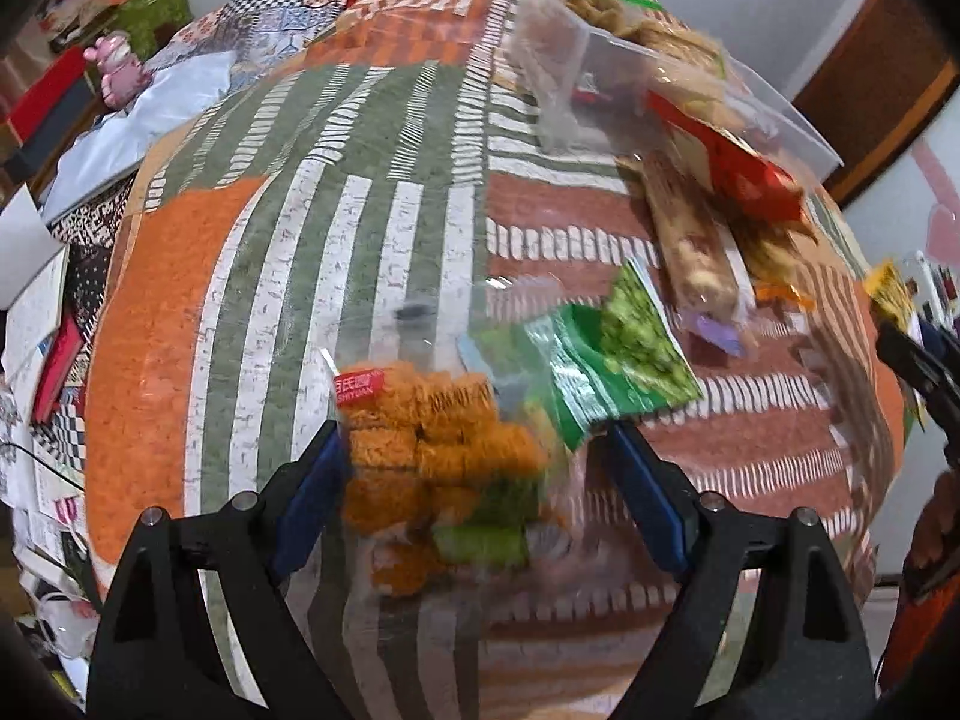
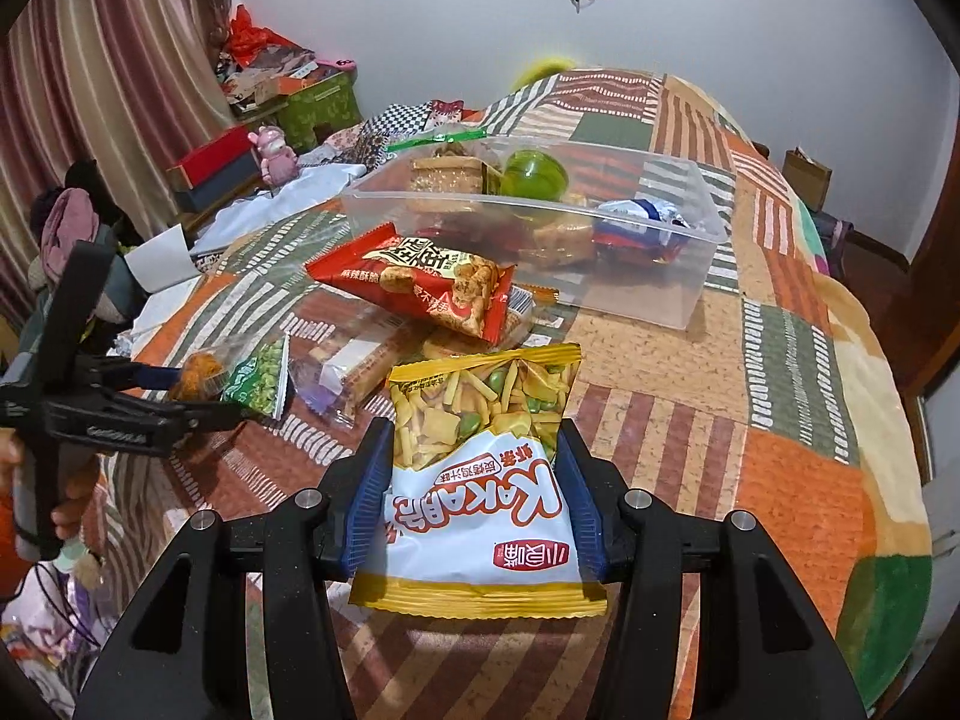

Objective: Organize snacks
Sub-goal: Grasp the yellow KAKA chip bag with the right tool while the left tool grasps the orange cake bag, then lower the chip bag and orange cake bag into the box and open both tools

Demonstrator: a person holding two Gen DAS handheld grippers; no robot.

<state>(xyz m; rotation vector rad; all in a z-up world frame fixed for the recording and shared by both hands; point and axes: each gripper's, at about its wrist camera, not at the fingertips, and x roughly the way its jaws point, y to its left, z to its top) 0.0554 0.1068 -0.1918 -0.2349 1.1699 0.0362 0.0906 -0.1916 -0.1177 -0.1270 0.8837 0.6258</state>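
My right gripper (image 2: pixel 474 480) is clamped on the yellow snack bag (image 2: pixel 480 468), lower centre; the clear bin (image 2: pixel 690 282) lies straight ahead, upper centre, its long side running across the frame; my left gripper (image 1: pixel 474 450), farther from the bin, pinches blurred orange and green packets (image 1: pixel 456 432).

Left gripper (image 1: pixel 474 456): your jaws stand fairly wide, a blurred clear packet between the blue pads (image 1: pixel 312 486) — whether they press it cannot be told.
Left gripper, seen from the right wrist: held level and pointing sideways, low above the bed's left edge.
Left hand (image 2: pixel 66 498): your fingers wrap the handle at the frame's left border.
Right gripper (image 2: pixel 474 480): your jaws are closed in on a yellow-and-white snack bag, both blue pads (image 2: pixel 369 498) against its sides — pointing up the bed.
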